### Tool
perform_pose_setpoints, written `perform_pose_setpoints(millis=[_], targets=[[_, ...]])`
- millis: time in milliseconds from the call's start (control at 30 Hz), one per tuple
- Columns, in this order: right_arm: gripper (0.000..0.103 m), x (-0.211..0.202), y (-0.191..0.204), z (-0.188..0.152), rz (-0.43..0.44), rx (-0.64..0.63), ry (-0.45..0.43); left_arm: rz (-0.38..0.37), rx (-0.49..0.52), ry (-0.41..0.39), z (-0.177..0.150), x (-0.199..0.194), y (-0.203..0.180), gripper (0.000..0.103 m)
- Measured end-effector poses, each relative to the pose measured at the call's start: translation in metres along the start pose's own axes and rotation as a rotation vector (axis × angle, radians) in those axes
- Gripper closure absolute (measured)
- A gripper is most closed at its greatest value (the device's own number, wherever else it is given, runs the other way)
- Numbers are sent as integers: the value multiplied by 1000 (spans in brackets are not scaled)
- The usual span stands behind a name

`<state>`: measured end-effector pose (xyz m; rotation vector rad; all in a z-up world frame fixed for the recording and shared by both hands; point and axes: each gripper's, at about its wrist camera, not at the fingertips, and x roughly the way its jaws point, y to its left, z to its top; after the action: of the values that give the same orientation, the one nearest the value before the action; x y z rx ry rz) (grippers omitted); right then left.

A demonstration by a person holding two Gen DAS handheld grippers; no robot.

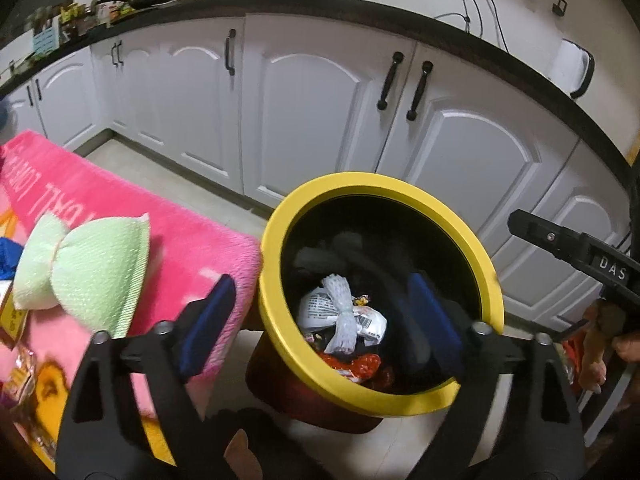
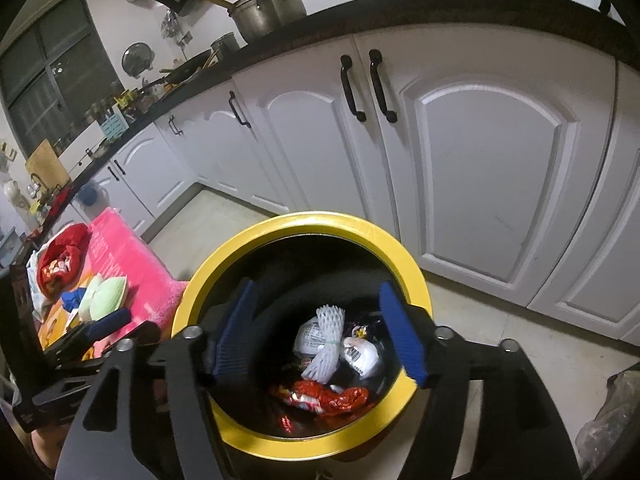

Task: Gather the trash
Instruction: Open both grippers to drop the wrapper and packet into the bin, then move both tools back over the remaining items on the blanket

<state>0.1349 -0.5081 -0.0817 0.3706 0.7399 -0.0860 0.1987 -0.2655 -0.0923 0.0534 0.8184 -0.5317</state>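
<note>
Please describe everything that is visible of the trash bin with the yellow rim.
The trash bin is round, with a wide yellow rim, a black inside and a dark red outer wall. It looks like plastic. It stands open on the pale tiled floor, beside the pink mat and before white cabinets. Inside lie a white foam net, white wrappers and red wrappers. Neither gripper visibly touches it.
</note>
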Motion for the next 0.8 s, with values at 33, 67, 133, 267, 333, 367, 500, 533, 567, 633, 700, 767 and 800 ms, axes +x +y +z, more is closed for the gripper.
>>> perform_pose_setpoints(millis=[33, 67, 133, 267, 333, 367, 500, 533, 567, 633, 700, 767, 800], targets=[[35, -1, 1, 0, -3, -4, -5, 6, -7, -8, 0, -3, 2, 11], [32, -2, 2, 0, -5, -7, -8, 10, -14, -15, 0, -6, 4, 11], [28, -6, 4, 0, -12, -13, -19, 14, -23, -19, 0, -10, 6, 11], [22, -12, 10, 1, -17, -25, -44, 30, -41, -29, 1, -19, 13, 11], [20, -15, 14, 2, -16, -32, -56, 35, -52, -37, 1, -24, 16, 11], [20, -16, 15, 2, -14, -34, -60, 38, -56, -42, 1, -27, 18, 11], [19, -20, 22, 1, -6, -43, -64, 53, -71, -62, 0, -38, 25, 11], [19, -21, 23, 2, -4, -46, -66, 55, -77, -68, 0, -41, 27, 11], [19, -22, 26, 2, -2, -47, -67, 57, -80, -72, 0, -44, 28, 11], [19, -25, 30, 3, 3, -52, -72, 65, -87, -84, -1, -51, 33, 11], [19, -28, 35, 3, 9, -58, -77, 72, -94, -97, -1, -57, 37, 11], [19, -30, 41, 5, 19, -64, -80, 79, -101, -107, -3, -63, 41, 11], [19, -32, 45, 5, 24, -71, -82, 82, -105, -116, -3, -67, 43, 11]])
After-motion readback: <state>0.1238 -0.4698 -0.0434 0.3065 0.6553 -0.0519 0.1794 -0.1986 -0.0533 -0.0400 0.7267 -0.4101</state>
